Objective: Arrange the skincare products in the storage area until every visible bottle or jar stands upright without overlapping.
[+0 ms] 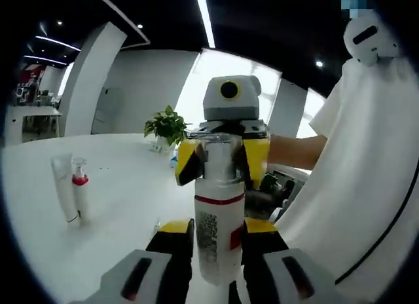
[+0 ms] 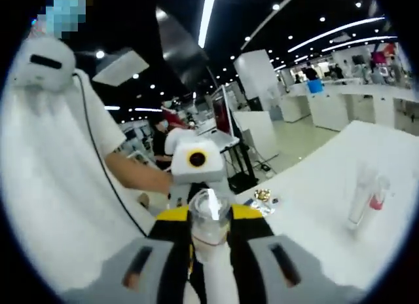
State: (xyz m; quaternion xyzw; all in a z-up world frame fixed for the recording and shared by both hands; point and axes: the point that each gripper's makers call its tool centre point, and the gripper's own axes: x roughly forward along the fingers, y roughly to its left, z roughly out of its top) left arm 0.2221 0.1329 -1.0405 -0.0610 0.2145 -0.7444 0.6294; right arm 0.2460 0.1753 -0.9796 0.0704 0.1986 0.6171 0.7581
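Observation:
A white bottle (image 1: pixel 218 232) with a red band and a clear cap is held off the table between both grippers. My left gripper (image 1: pixel 219 237) is shut on its lower body. Facing it, my right gripper (image 1: pixel 222 161) is shut on the clear cap. In the right gripper view the same bottle (image 2: pixel 209 228) rises between the right gripper's (image 2: pixel 209 217) yellow-tipped jaws, with the left gripper (image 2: pixel 196 186) behind it. A white tube (image 1: pixel 65 188) and a small bottle with a red collar (image 1: pixel 80 186) stand upright side by side on the white table (image 1: pixel 124 206).
A person in a white shirt (image 1: pixel 366 186) stands close behind the grippers. A potted plant (image 1: pixel 167 124) sits at the table's far side. In the right gripper view the tube (image 2: pixel 360 191) and red-collared bottle (image 2: pixel 378 198) stand at the right, with small items (image 2: pixel 264 195) nearby.

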